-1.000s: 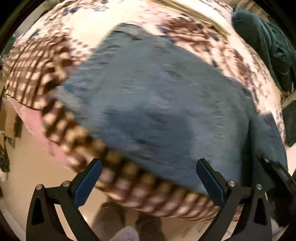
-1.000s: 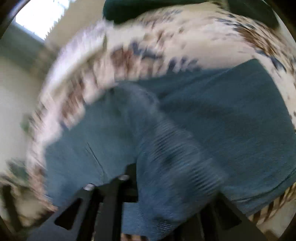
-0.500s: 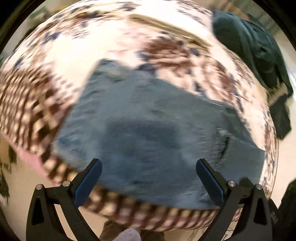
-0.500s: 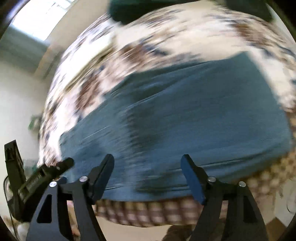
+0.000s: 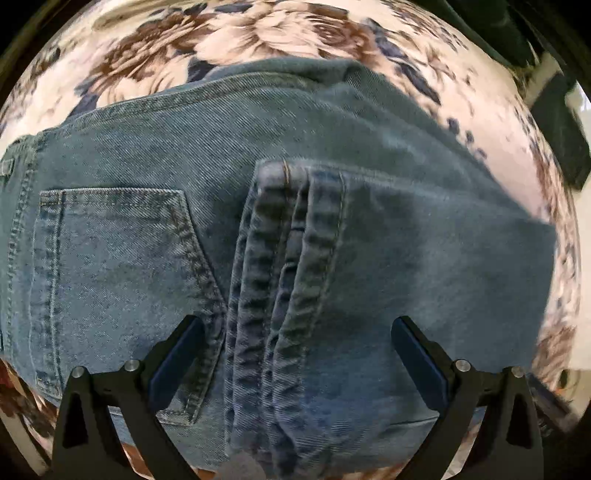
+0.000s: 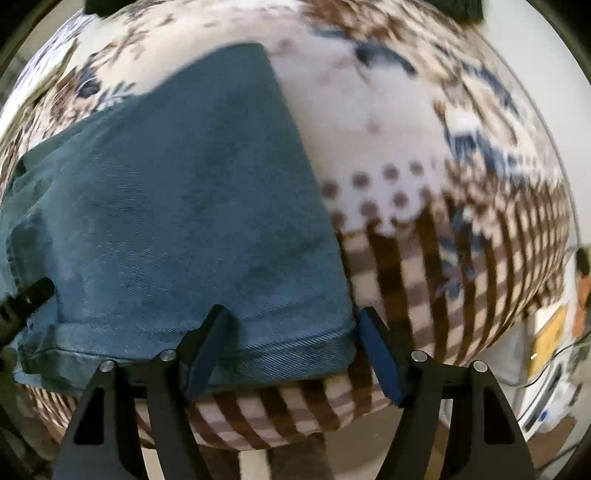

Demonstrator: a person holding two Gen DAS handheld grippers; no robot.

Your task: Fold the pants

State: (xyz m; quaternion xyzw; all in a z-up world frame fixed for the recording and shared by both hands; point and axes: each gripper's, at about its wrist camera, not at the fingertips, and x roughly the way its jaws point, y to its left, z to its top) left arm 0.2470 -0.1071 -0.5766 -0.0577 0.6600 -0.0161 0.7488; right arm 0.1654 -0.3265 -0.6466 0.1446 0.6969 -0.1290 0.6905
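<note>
floral blanket point(image 5: 280, 33), folded jeans point(image 5: 332, 229) on it, both grippers' fingers point(image 5: 177, 354) spread, empty

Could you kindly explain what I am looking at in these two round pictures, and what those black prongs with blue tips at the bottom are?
There is no robot here. A person holds a two-finger tool in each hand, and a fisheye camera on each tool looks forward along its fingers, which is why the pictures look round and bulged.

One picture comes from the left hand-held gripper, the other from the right hand-held gripper. The black prongs with blue pads are their fingers. Both stand open and neither holds anything.

Under them lie folded blue denim jeans on a floral and brown-checked blanket. The left view shows a back pocket and the stacked leg hems laid over the seat. The right view shows the folded edge near the blanket's front border, between the open fingers.

Dark green fabric lies at the far edge.
</note>
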